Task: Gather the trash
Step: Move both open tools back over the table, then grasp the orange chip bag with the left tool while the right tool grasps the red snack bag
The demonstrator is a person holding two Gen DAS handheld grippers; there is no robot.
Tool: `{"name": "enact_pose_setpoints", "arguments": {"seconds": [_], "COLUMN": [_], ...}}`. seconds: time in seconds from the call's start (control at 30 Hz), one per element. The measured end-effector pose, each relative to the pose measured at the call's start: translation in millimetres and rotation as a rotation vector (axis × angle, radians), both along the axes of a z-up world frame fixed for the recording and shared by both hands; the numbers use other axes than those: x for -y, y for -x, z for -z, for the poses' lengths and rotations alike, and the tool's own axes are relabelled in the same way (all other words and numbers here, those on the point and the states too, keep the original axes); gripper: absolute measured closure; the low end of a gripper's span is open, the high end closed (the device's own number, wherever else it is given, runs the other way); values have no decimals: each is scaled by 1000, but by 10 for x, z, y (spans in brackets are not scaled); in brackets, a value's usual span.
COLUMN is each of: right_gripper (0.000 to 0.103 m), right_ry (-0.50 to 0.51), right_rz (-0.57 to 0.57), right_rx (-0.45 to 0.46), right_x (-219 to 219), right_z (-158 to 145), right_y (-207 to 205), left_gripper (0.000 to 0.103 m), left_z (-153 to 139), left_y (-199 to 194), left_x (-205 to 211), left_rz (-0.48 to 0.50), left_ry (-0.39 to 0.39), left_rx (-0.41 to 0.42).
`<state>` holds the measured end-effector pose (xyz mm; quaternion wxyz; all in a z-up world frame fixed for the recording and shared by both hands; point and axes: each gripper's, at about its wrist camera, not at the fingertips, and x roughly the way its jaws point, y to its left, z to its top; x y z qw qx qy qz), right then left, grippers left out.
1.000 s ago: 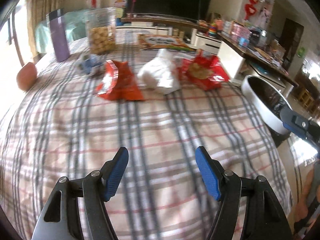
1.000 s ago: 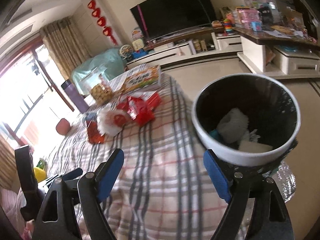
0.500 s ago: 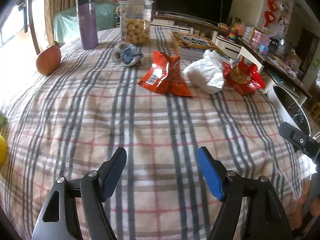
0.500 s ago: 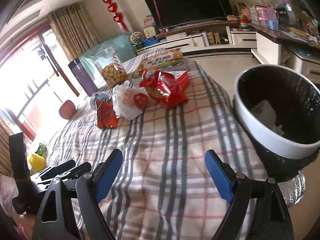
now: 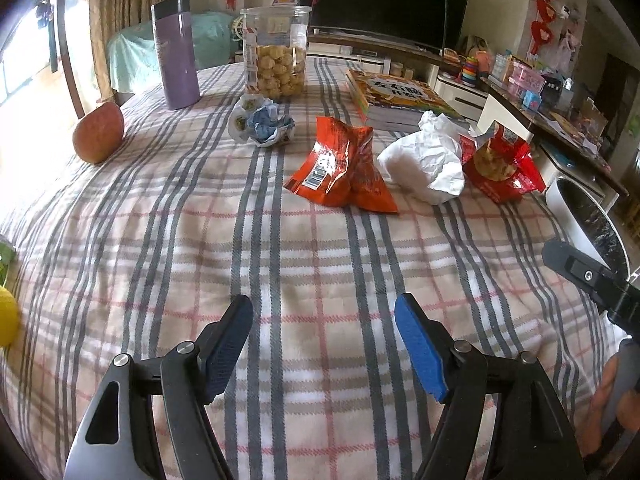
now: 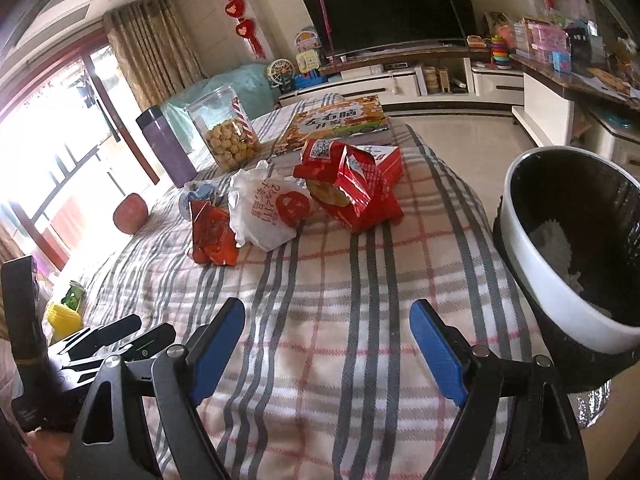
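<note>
Trash lies in a row across the plaid tablecloth (image 5: 280, 264): an orange snack bag (image 5: 340, 168), a crumpled white paper bag (image 5: 424, 160), a red snack bag (image 5: 500, 168) and a small blue-white wrapper wad (image 5: 264, 124). The same orange snack bag (image 6: 210, 236), white paper bag (image 6: 268, 212) and red snack bag (image 6: 352, 188) show in the right wrist view. A white-rimmed black bin (image 6: 572, 248) holding white paper stands off the table's right side. My left gripper (image 5: 324, 320) and right gripper (image 6: 328, 324) both hover open and empty over bare cloth, well short of the trash.
At the far end stand a purple flask (image 5: 176, 54), a clear jar of cookies (image 5: 276, 54) and a stack of books (image 5: 396, 98). An apple (image 5: 98, 132) lies at the left edge. A yellow object (image 6: 62, 314) sits near the left gripper (image 6: 100, 340).
Both views have swung left across the table. The bin slid from centre-right to the right edge, and the trash row now sits nearer the middle. Both grippers stayed open and empty.
</note>
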<state>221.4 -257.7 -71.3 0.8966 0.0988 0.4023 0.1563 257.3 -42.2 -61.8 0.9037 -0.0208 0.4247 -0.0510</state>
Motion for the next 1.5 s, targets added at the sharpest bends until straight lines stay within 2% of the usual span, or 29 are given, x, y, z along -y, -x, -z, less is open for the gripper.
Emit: {"name": "enact_pose_setpoints", "arguments": {"seconds": [0.27, 0.47, 0.8, 0.87, 0.9, 0.93, 0.97, 1.0, 1.13, 1.5], "right_gripper": [17, 17, 18, 27, 32, 45, 52, 65, 80, 84], "right_ry": [12, 20, 8, 0, -1, -2, -5, -10, -16, -5], "right_rz": [-10, -5, 27, 26, 26, 24, 22, 18, 17, -10], "right_rx": [8, 5, -12, -18, -23, -30, -41, -51, -55, -23], "right_x": [-40, -33, -12, -22, -23, -23, -22, -15, 14, 99], "right_z": [-7, 1, 42, 64, 76, 88, 105, 124, 143, -39], "right_y": [-201, -406, -802, -854, -874, -888, -901, -904, -854, -477], "left_gripper": [30, 30, 27, 28, 35, 43, 46, 53, 63, 68], "left_z": [84, 139, 149, 202, 241, 256, 269, 279, 262, 160], "left_y": [-240, -559, -1123, -1192, -1234, -1242, -1251, -1256, -1232, -755], "left_x": [7, 14, 69, 96, 103, 108, 111, 119, 126, 78], "left_rz": [1, 0, 4, 8, 9, 14, 20, 25, 45, 55], "left_ry": [-9, -17, 6, -4, -2, 7, 17, 16, 17, 3], "left_rx": [-11, -25, 7, 11, 6, 5, 5, 10, 25, 23]}}
